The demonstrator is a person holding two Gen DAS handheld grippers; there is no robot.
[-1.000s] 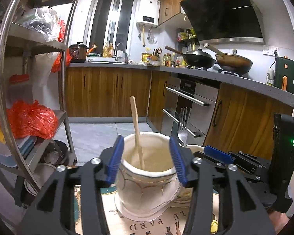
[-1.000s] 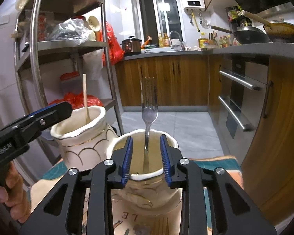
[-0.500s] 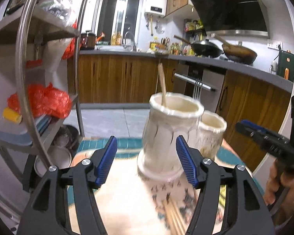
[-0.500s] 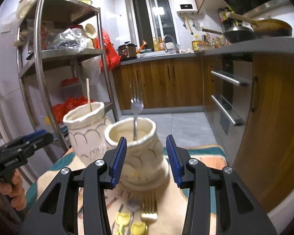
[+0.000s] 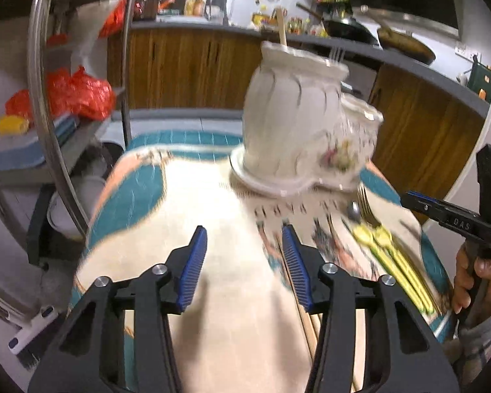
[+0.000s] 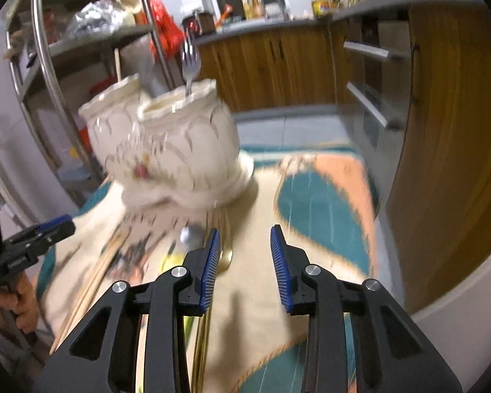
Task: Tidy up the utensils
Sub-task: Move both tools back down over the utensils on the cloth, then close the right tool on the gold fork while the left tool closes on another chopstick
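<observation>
Two cream jars (image 5: 298, 124) stand touching near the table's (image 5: 232, 321) far edge; left gripper (image 5: 244, 262) and right gripper (image 6: 245, 258) jaws apart, closing on nothing.

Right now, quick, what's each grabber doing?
Left gripper: jaws closing, nothing between them, holding nothing.
Right gripper: jaws closing, nothing between them, holding nothing.

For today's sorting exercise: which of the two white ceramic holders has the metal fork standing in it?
The shorter, rounder holder holds the fork; the taller holder beside it holds a wooden stick.
</observation>
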